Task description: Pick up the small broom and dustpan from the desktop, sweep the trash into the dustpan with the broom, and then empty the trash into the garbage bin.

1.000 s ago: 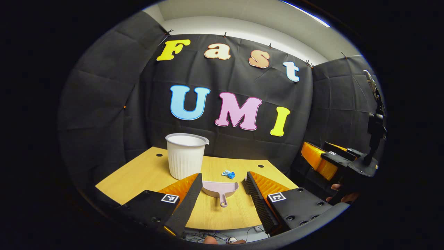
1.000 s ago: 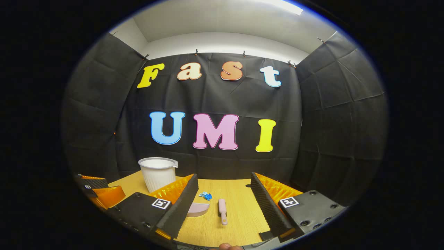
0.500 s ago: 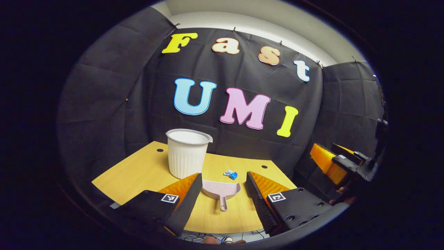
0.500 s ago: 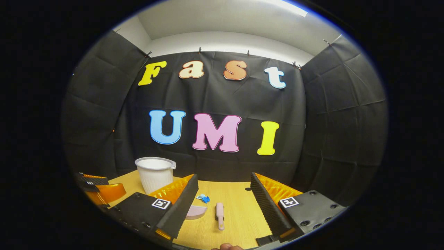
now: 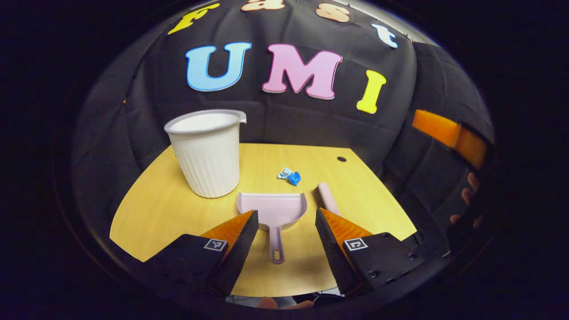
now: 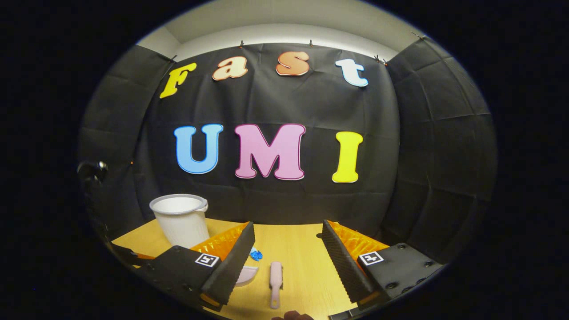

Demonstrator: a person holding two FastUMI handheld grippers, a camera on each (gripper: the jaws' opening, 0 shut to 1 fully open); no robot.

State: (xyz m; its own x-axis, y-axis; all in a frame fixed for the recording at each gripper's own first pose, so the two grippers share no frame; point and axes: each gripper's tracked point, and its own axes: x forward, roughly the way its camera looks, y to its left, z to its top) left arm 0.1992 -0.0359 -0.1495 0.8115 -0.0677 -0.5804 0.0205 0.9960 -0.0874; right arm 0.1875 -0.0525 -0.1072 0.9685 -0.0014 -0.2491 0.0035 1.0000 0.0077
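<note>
Left gripper (image 5: 284, 218) had dropped nearer the desk (image 5: 155, 209), jaws spread wide and empty.
Pink dustpan (image 5: 272, 210) lay flat between its fingers, untouched; right gripper (image 6: 286, 249) gaped above the broom (image 6: 275, 276).

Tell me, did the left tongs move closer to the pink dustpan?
Yes. In the left gripper view the left tongs have tipped down and forward: the dustpan and white bin look bigger and nearer than before.
</note>
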